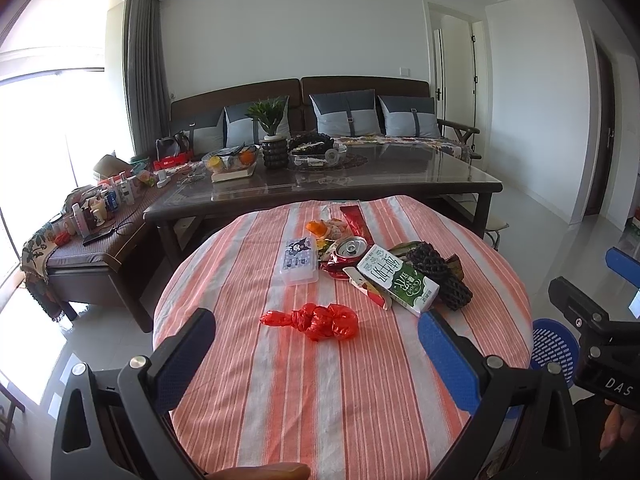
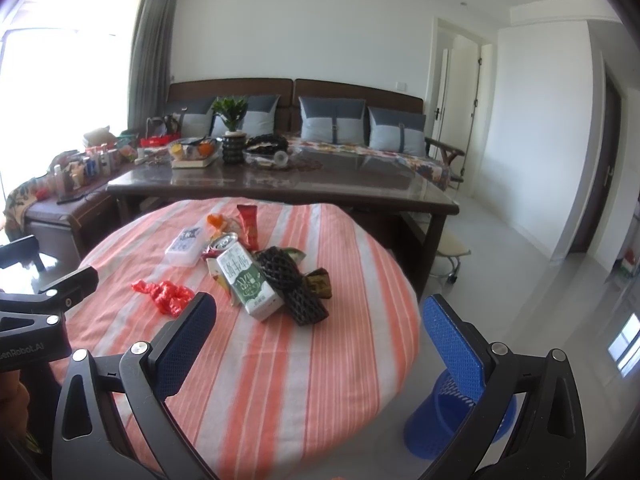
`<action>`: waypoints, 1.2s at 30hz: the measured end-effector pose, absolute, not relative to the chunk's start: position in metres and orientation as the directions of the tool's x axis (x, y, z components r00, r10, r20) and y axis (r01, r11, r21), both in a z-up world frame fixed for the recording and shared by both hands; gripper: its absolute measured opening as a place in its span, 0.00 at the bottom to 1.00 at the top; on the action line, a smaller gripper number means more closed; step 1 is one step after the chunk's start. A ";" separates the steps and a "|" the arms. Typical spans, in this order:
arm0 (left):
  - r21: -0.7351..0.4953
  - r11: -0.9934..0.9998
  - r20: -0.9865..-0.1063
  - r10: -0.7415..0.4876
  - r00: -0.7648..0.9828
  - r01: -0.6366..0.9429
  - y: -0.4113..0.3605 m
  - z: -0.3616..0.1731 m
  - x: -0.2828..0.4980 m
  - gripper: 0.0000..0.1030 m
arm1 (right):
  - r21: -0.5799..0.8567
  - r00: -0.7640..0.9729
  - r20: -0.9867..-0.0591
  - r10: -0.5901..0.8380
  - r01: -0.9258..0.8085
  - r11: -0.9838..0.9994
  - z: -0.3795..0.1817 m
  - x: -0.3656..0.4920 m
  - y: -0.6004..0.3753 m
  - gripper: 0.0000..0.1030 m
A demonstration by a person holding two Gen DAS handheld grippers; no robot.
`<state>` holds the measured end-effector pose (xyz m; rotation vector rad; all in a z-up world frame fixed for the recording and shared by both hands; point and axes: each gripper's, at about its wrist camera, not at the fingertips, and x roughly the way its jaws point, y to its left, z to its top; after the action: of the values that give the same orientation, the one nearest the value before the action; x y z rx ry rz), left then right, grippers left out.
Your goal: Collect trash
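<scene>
The round table (image 1: 280, 400) wears a woven cotton-looking cloth, matt, in orange and white stripes. At its centre the knotted red bag (image 1: 316, 322) is thin crinkled plastic with a glossy sheen. Toward one o'clock the milk carton (image 1: 396, 280) is smooth coated paperboard, and touching it at three o'clock the black fruit net (image 1: 438, 276) is matt foam mesh, rough and open. At twelve o'clock the crushed can (image 1: 351, 247) is shiny metal; at eleven the small lidded box (image 1: 299, 264) is translucent plastic. The left gripper (image 1: 316, 344) has matt black plastic arms and textured blue pads (image 1: 450, 360). The bin (image 2: 460, 420) is perforated blue plastic.
</scene>
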<state>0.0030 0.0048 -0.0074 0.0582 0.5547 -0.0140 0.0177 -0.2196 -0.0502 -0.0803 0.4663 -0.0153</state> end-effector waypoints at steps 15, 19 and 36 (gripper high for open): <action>0.047 0.996 -0.589 -0.031 0.807 0.072 0.007 -0.034 0.022 1.00 | -0.092 0.878 -0.477 -0.041 -0.004 0.996 -0.057 0.027 -0.220 1.00; 0.007 0.995 -0.630 -0.070 0.773 0.095 0.013 -0.057 0.034 1.00 | -0.084 0.871 -0.491 -0.032 -0.010 0.996 -0.064 0.034 -0.222 1.00; -0.057 0.991 -0.808 -0.116 0.578 0.119 0.026 -0.157 0.103 1.00 | 0.003 0.763 -0.635 0.118 -0.151 0.988 -0.144 0.109 -0.261 0.99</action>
<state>0.1033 0.0258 -0.1572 0.0035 0.9450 -0.1372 0.1087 -0.2607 -0.1441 -0.0497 0.6875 0.1467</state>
